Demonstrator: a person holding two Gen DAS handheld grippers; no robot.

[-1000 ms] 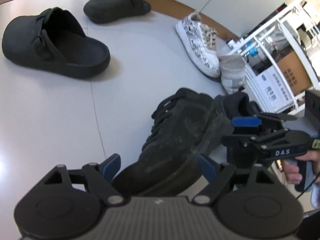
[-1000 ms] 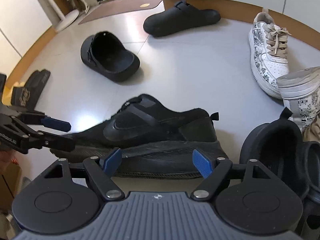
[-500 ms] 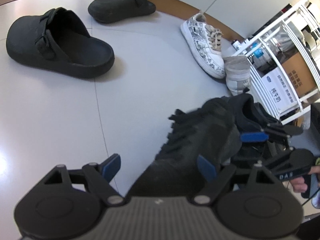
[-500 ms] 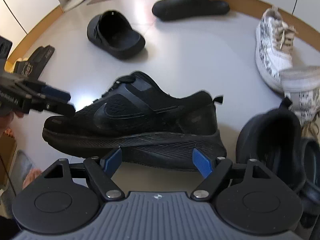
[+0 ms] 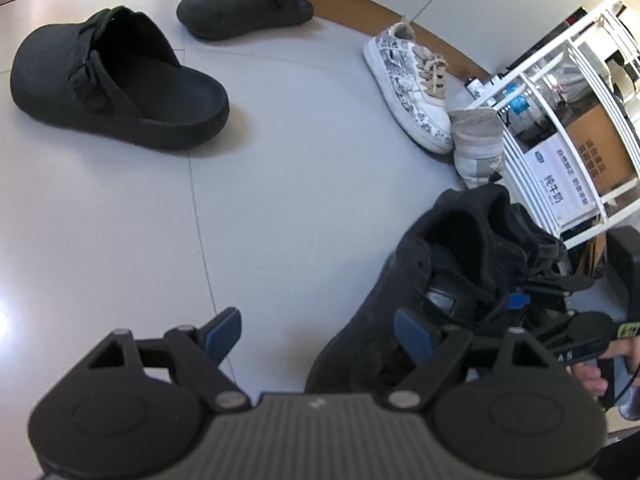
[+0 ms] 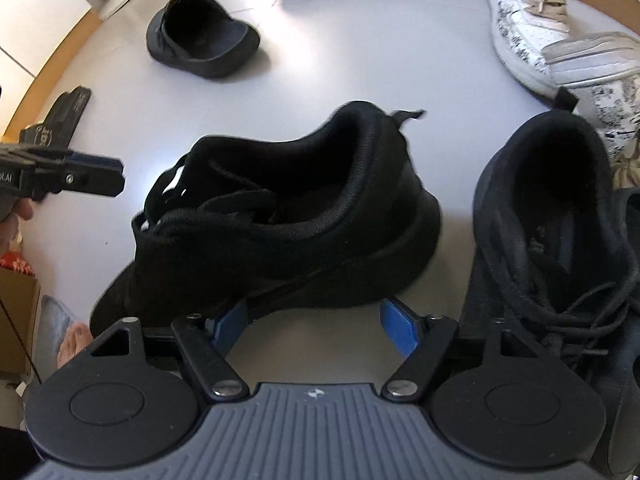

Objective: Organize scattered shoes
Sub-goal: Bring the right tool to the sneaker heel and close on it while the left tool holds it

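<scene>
1. The black sneaker (image 6: 280,220) stands on the grey floor (image 5: 300,160), heel towards the wall, just in front of the right gripper (image 6: 314,326); its sole edge lies against the gripper's left blue pad while the right pad stands clear.
2. The right gripper's jaws have just been closing a little — they do not clamp the shoe, so this gripper is released.
3. The left gripper (image 5: 318,334) is spread wide with bare floor between its pads; the sneaker's toe sits just behind its right pad, not gripped.
4. Just beside the sneaker, on the right of the right wrist view, stands a second black sneaker (image 6: 560,240) with loose laces, close enough to crowd that side.
5. Beyond it lie a white patterned sneaker (image 6: 524,20) upright and its mate (image 6: 592,60) tipped sole-up, the two touching.
6. A white wire rack (image 5: 560,128) holding boxes stands right behind the tipped shoe.
7. Farther out on open floor — well apart from the sneakers — are a black clog (image 5: 112,84) and another black clog (image 5: 244,0) near the wooden skirting.
8. A flat black item with a printed emblem (image 6: 60,116) lies at the floor's left edge.
</scene>
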